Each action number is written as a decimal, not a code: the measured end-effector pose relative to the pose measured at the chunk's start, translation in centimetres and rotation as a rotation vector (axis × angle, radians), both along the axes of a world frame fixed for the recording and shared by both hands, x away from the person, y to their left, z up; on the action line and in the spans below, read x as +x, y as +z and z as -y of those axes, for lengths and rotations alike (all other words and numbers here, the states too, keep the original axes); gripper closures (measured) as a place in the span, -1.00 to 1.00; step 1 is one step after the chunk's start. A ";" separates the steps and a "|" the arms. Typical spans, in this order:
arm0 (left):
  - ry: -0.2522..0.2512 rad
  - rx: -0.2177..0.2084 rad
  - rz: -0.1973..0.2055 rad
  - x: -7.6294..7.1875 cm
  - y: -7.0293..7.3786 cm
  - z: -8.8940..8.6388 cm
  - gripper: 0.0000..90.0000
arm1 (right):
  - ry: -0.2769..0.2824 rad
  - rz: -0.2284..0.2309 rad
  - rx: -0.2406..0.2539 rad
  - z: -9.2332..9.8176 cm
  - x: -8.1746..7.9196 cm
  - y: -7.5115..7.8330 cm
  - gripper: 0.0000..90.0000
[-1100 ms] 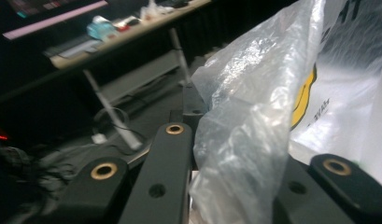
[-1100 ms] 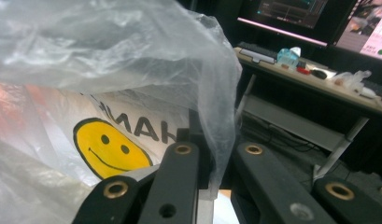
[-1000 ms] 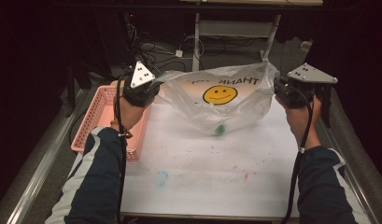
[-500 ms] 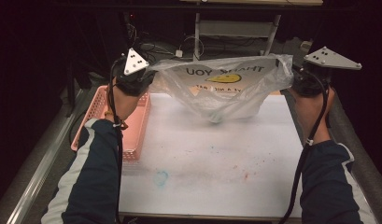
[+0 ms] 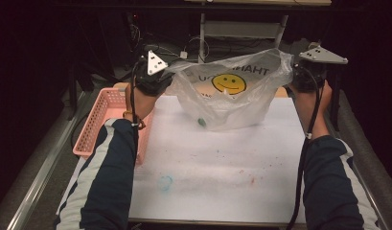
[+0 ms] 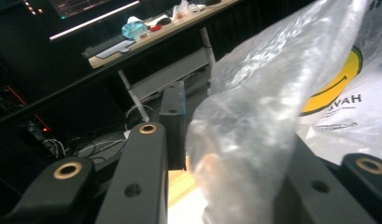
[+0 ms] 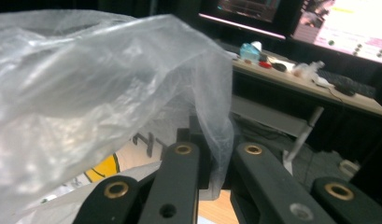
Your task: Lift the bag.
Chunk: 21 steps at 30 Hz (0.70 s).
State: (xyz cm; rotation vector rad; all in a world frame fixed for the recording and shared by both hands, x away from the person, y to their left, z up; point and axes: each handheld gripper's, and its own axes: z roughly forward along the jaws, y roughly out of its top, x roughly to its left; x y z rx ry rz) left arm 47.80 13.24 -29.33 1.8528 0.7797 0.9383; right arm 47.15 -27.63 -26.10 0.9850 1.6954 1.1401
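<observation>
**Bag held up between 2 tongs over tabletop**

While the clear plastic bag with the yellow smiley is stretched between both hands at the far edge of the tabletop, its bottom is seen sagging onto the white surface. A small green item is seen inside, low in the bag. The left tongs sit at the bag's left edge; their jaws have just been opening and stand narrowly parted, with bag film between them; pad contact cannot be confirmed. The right tongs are closed tight on the bag's right edge, film pinched between the jaws. A pink basket is placed left of the bag, beside the left forearm.
</observation>
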 end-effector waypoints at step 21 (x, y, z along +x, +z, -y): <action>0.045 0.077 0.055 1.9 -0.2 2.6 0.86 | -0.093 -0.039 -0.060 0.2 3.5 -1.7 1.00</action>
